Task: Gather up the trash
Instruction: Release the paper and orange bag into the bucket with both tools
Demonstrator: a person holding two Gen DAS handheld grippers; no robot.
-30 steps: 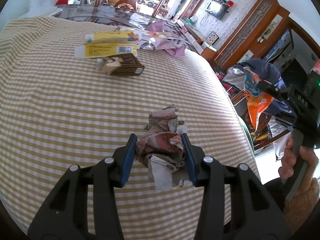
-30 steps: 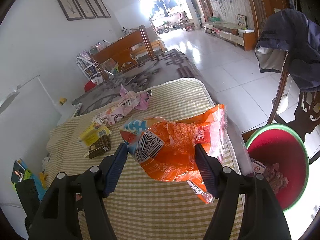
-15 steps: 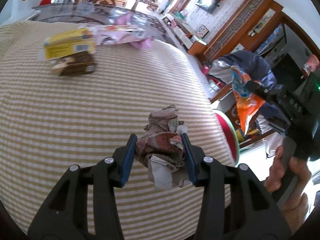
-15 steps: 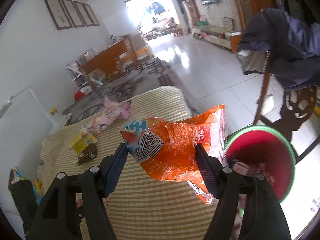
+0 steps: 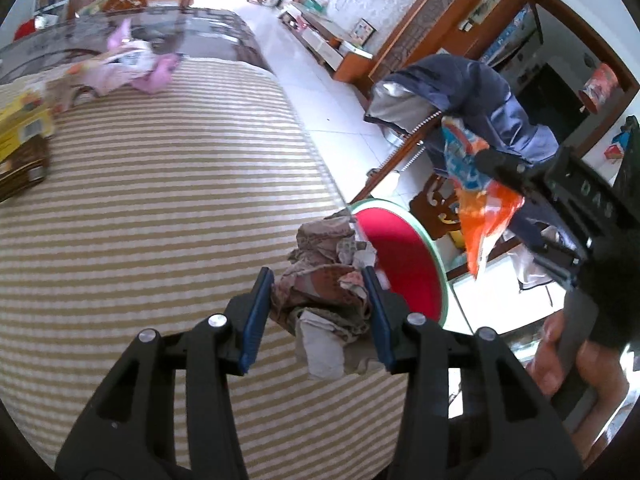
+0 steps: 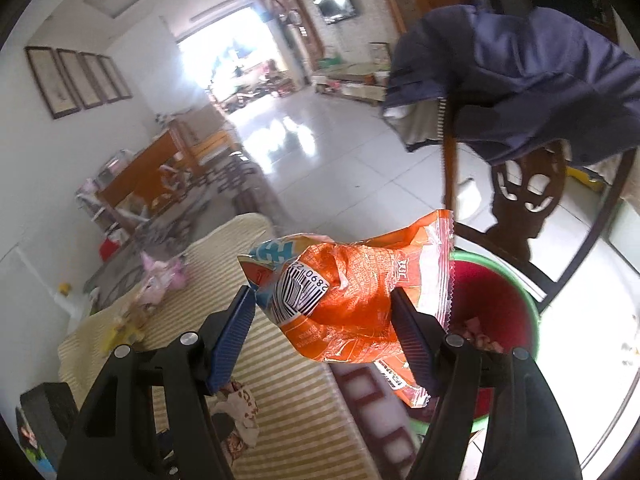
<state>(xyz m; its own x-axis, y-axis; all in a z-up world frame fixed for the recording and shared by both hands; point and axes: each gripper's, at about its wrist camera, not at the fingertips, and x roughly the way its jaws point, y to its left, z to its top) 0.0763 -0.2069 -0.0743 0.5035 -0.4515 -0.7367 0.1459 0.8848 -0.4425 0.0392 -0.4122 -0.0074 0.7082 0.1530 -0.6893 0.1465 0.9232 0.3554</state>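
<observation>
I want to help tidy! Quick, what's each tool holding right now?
Left tool: closed on a crumpled paper wad.
Right tool: closed on an orange snack bag.

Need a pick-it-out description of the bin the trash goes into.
Find the table with the tan striped cloth; the bin stands on the floor off its edge, by a carved wooden chair draped with a navy jacket. It alone is round, red inside, green-rimmed.

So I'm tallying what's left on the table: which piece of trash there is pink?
The crumpled pink wrapper at the striped table's far edge. The yellow box and brown packet lie left of it.
</observation>
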